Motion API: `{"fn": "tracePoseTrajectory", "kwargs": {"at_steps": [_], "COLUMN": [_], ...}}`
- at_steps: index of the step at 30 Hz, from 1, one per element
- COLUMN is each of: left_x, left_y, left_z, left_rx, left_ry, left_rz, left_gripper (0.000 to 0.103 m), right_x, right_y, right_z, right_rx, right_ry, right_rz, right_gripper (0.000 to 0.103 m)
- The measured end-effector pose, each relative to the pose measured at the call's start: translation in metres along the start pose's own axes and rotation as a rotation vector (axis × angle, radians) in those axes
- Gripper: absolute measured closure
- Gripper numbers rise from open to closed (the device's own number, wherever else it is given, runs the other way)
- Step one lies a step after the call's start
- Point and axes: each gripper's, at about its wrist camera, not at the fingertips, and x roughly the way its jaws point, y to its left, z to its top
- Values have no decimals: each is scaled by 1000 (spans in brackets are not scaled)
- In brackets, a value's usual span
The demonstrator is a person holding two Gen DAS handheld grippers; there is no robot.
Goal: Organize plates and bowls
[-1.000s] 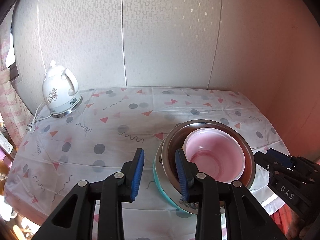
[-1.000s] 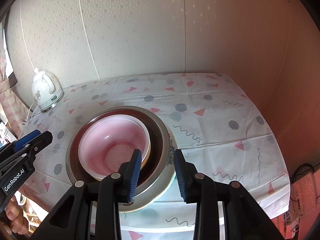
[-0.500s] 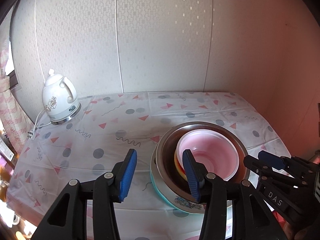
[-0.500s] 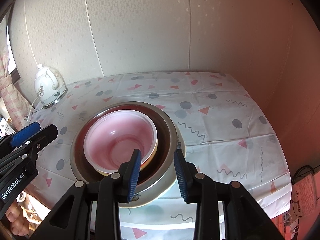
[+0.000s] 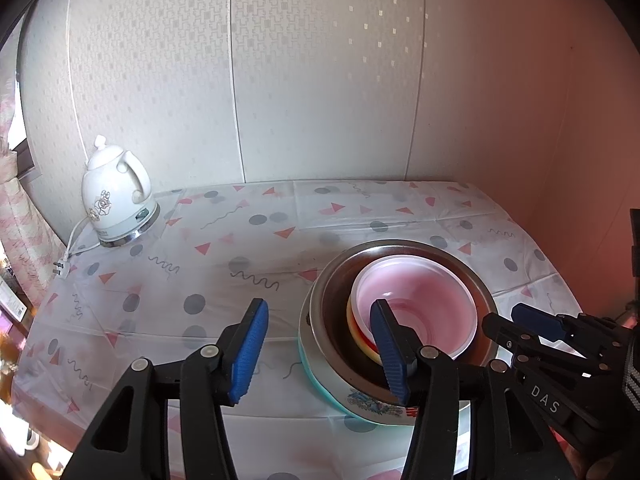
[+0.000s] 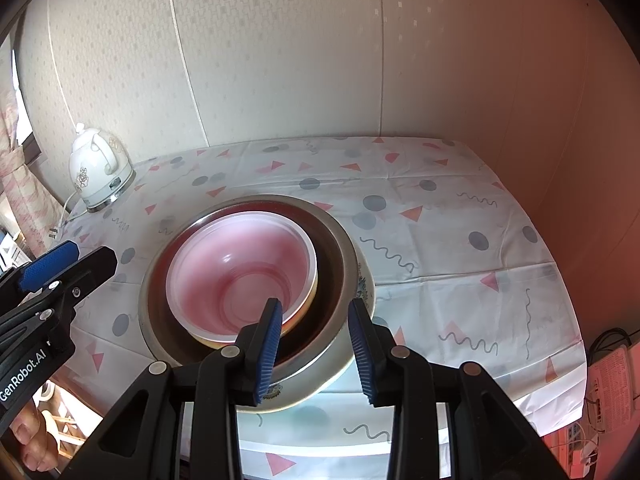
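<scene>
A nested stack stands near the table's front edge. A pink translucent bowl (image 5: pixel 424 300) (image 6: pixel 240 272) sits on yellow and red bowls inside a steel bowl (image 5: pixel 332 280) (image 6: pixel 148 300), which rests in a flowered ceramic bowl (image 5: pixel 360 400) (image 6: pixel 304 388). My left gripper (image 5: pixel 318 354) straddles the stack's left rim. Its jaws are opening and neither pad presses on the rim. My right gripper (image 6: pixel 314 348) is shut across the steel and ceramic rims on the opposite side. Each gripper also shows at the edge of the other's view: the right gripper (image 5: pixel 516 320) and the left gripper (image 6: pixel 68 260).
A white flowered electric kettle (image 5: pixel 116 200) (image 6: pixel 96 172) stands at the back left, its cord and plug (image 5: pixel 60 268) lying on the patterned tablecloth (image 5: pixel 240 248). Walls close the back and right. A hand (image 6: pixel 32 440) holds the left gripper.
The left gripper's jaws have spread apart and come off the stack's rim. The right gripper and the bowls have kept still.
</scene>
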Motion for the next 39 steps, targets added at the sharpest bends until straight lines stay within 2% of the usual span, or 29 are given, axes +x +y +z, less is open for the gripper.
{"fn": "tracePoseTrajectory", "kwargs": {"at_steps": [24,39], "left_x": [1,-4], "left_y": [-2,-1], "left_z": [-1,1], "left_rx": [11,12], "left_ry": [-2,-20], "left_rz": [-2,-7], "left_gripper": [43,42], "right_x": [2,2], "right_y": [1,2], "right_z": [-2,-2], "right_rx": [3,0], "right_ry": [9,8], "right_rz": [3,2], "right_gripper": [68,68]}}
